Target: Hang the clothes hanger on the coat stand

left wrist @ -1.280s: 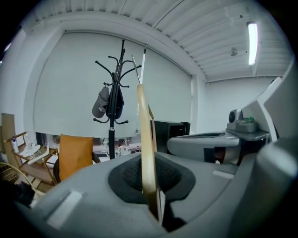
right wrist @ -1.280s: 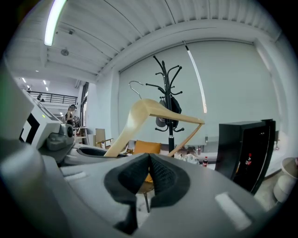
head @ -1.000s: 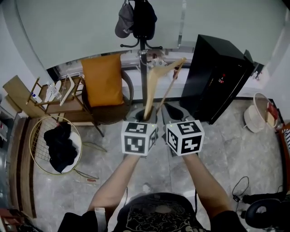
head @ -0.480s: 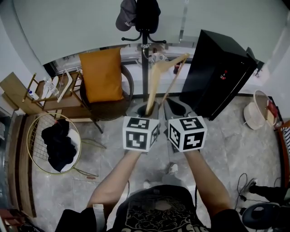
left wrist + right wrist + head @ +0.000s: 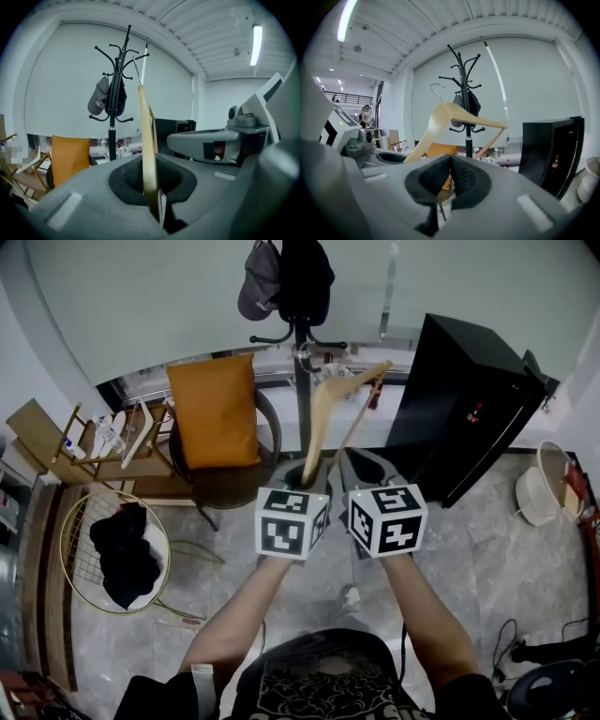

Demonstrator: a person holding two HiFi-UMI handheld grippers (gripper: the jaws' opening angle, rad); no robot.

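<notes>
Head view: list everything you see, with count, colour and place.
coat stand: one, black, ahead by the wall
clothes hanger: one, pale wood, held up before the stand
cap: one, grey, hung on the stand
bag: one, black, hung beside the cap
cushion: one, orange, on the chair left of the stand
cabinet: one, black, right of the stand
wire basket: one, gold, floor at left, black clothes inside
left gripper: one, grey, shut on the hanger
right gripper: one, grey, shut, empty

I carry two grippers: left gripper (image 5: 305, 474), right gripper (image 5: 351, 463). One wooden clothes hanger (image 5: 323, 407). One coat stand (image 5: 302, 390) far ahead, one cap (image 5: 258, 285). One chair (image 5: 230, 482), one orange cushion (image 5: 214, 409). One black cabinet (image 5: 469, 413) right. One wire basket (image 5: 63, 545) left.
</notes>
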